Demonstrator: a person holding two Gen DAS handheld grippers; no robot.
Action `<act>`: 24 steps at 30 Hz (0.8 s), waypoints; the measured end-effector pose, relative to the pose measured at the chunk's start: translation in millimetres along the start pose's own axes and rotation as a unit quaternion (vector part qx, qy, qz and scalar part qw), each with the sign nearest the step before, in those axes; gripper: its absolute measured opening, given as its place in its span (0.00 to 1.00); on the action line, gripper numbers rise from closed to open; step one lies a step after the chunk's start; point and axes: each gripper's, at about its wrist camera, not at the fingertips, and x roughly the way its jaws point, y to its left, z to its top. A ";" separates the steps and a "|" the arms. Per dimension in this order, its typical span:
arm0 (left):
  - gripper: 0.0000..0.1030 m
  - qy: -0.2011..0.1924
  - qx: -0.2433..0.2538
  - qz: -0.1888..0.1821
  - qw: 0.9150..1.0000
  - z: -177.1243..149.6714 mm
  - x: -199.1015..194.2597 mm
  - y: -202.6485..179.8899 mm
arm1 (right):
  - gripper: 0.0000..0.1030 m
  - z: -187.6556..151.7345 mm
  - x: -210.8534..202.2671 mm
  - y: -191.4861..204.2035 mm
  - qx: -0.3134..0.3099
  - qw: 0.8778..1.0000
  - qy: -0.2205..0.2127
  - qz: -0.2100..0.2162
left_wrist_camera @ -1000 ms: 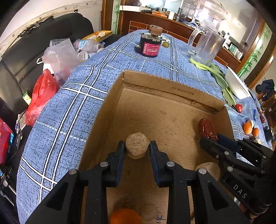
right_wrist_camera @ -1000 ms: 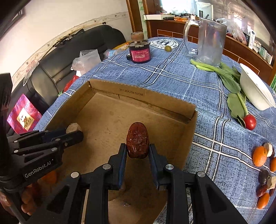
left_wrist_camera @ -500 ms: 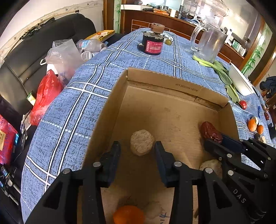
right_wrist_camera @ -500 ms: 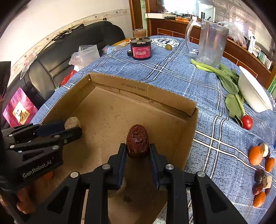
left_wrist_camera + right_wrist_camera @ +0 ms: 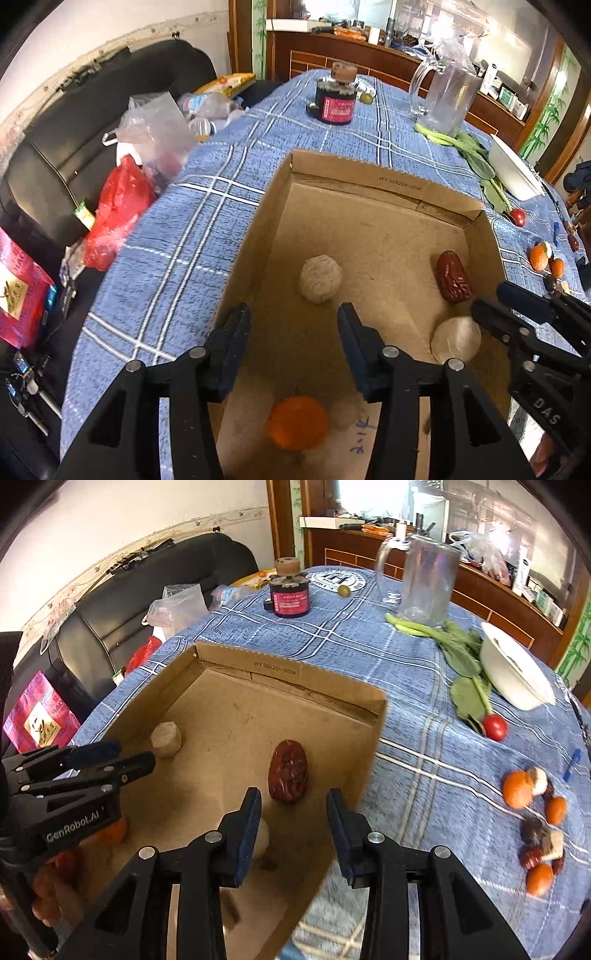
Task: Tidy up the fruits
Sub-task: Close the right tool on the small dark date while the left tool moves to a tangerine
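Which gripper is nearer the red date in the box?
Right. The right gripper sits just behind the red date, opening, not touching; the left gripper is off to the side, by the pale fruit.

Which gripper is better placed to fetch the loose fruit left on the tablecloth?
Right. The fruit cluster lies beside the right gripper, outside the cardboard box; its jaws are opening, empty.

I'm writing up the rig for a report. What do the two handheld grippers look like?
Both are black plastic frames with cut-out slots and silver pivot bolts, ending in two fingers with dark blue pads. The left gripper has "GenRobot.AI" in white on its side; the right gripper shows the white letters "DAS". No cables show.
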 end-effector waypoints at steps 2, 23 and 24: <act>0.54 -0.020 0.001 0.009 1.000 -4.8 -11.1 -3.4 | 0.39 -6.2 -10.7 -3.0 0.008 1.000 -0.004 0.010; 0.71 -0.048 0.083 -0.057 0.994 -68.3 -74.6 -147.8 | 0.55 -148.7 -123.9 -118.3 0.136 0.990 -0.029 -0.035; 0.71 -0.045 0.089 -0.058 0.993 -71.9 -74.7 -158.3 | 0.55 -156.1 -127.1 -126.8 0.143 0.989 -0.029 -0.037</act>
